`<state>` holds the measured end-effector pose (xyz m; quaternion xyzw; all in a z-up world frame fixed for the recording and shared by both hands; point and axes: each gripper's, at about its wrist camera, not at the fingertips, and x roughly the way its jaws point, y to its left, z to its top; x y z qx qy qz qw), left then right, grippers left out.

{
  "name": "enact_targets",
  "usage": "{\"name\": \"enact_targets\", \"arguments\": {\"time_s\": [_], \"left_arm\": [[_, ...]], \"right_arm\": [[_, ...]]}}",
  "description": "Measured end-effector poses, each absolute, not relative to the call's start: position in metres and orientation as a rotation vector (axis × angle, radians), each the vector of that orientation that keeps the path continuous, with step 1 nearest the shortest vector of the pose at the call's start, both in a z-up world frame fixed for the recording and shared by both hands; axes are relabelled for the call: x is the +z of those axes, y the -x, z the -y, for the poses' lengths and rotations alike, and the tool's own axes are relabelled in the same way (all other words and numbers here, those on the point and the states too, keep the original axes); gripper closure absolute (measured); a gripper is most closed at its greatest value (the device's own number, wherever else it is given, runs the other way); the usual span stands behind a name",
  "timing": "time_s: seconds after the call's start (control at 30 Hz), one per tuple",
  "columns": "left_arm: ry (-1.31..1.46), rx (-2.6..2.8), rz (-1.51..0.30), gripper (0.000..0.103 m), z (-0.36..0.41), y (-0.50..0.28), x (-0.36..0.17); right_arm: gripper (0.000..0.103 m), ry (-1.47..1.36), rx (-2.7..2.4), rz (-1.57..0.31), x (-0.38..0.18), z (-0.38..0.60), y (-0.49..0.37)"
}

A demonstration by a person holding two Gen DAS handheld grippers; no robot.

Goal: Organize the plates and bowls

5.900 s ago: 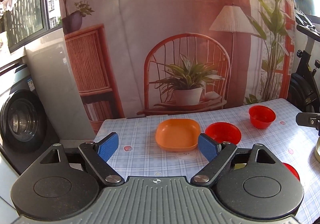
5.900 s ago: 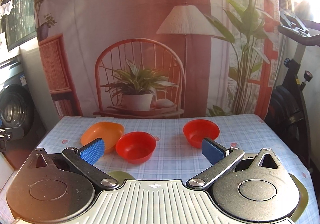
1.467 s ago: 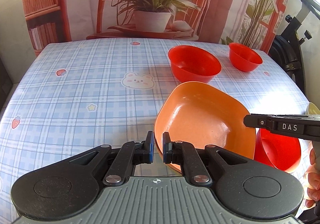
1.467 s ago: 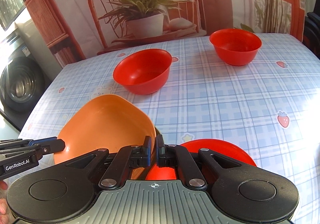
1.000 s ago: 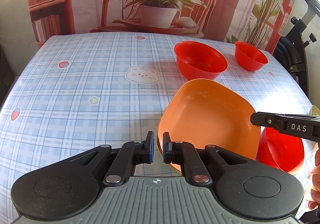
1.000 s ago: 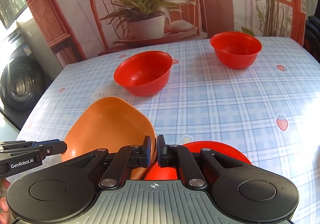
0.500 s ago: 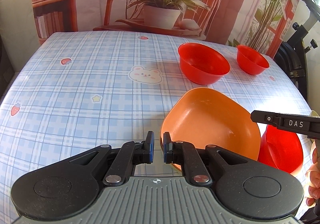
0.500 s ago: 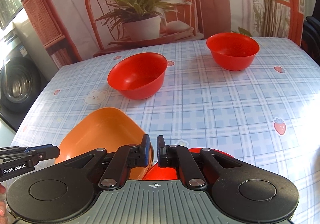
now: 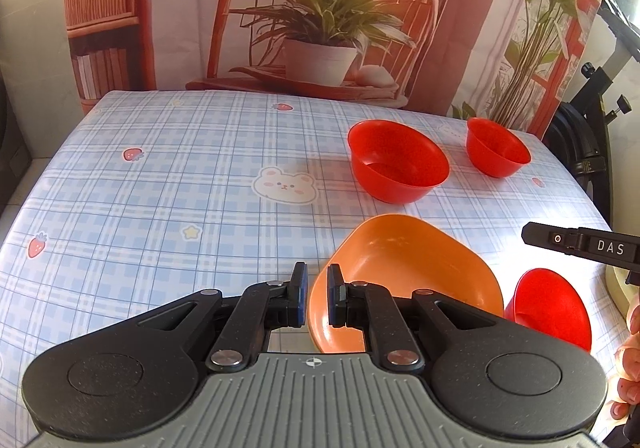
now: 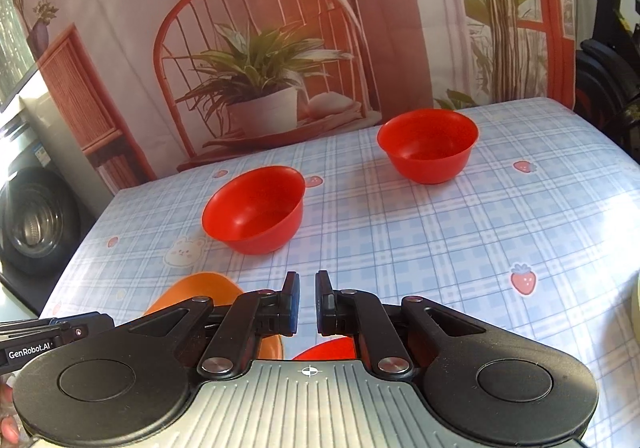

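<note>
Left gripper carries the orange plate low over the counter; the right one has let its red bowl go.

The left gripper (image 9: 314, 298) is clamped on the near rim of the orange plate (image 9: 408, 272), which tilts just above the checked counter (image 9: 160, 187), beside a tilted red bowl (image 9: 552, 312) at the near right. The right gripper (image 10: 303, 302) has its fingers slightly apart with nothing between them; that same bowl shows only as a red sliver under it. Two more red bowls, a nearer one (image 10: 254, 209) and a farther one (image 10: 428, 145), stand upright and well apart toward the back. The step in hand seems to be setting the plate down near the front. Next, I judge, the plate needs lowering flat before the fingers part, then the bowls want nesting, each gripped by its rim.
</note>
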<state>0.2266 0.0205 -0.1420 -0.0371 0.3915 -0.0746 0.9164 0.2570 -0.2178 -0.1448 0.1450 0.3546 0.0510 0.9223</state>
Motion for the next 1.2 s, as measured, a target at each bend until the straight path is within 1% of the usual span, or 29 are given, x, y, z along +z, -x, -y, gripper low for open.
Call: {"name": "enact_targets", "arguments": {"time_s": [0.13,0.3,0.57,0.8,0.9,0.93,1.0,1.17,1.2], "left_arm": [[0.057,-0.197,-0.782,0.092,0.003,-0.228,-0.13],[0.056,-0.275,-0.754,0.092,0.04,-0.221,-0.116],[-0.028,-0.389,-0.751,0.092,0.121,-0.219,-0.114],[-0.077,-0.528,-0.755,0.092,0.205,-0.221,-0.126],[-0.105,-0.576,-0.749,0.091,0.24,-0.219,-0.133],[-0.115,-0.597,-0.749,0.091,0.253,-0.219,-0.138],[-0.129,-0.629,-0.755,0.086,0.275,-0.218,-0.145],[-0.151,-0.717,-0.755,0.085,0.319,-0.217,-0.161],[-0.164,-0.737,-0.76,0.082,0.328,-0.217,-0.166]], "right_arm": [[0.094,-0.266,0.048,-0.653,-0.131,0.238,-0.248],[0.094,-0.295,0.001,-0.602,-0.129,0.274,-0.23],[0.094,-0.27,-0.117,-0.504,-0.133,0.333,-0.195],[0.093,-0.307,-0.261,-0.466,-0.142,0.407,-0.163],[0.09,-0.321,-0.347,-0.451,-0.152,0.436,-0.148],[0.09,-0.326,-0.373,-0.45,-0.156,0.445,-0.144],[0.09,-0.337,-0.416,-0.455,-0.165,0.461,-0.136],[0.09,-0.352,-0.514,-0.464,-0.183,0.488,-0.12],[0.09,-0.355,-0.532,-0.465,-0.187,0.493,-0.116]]}}
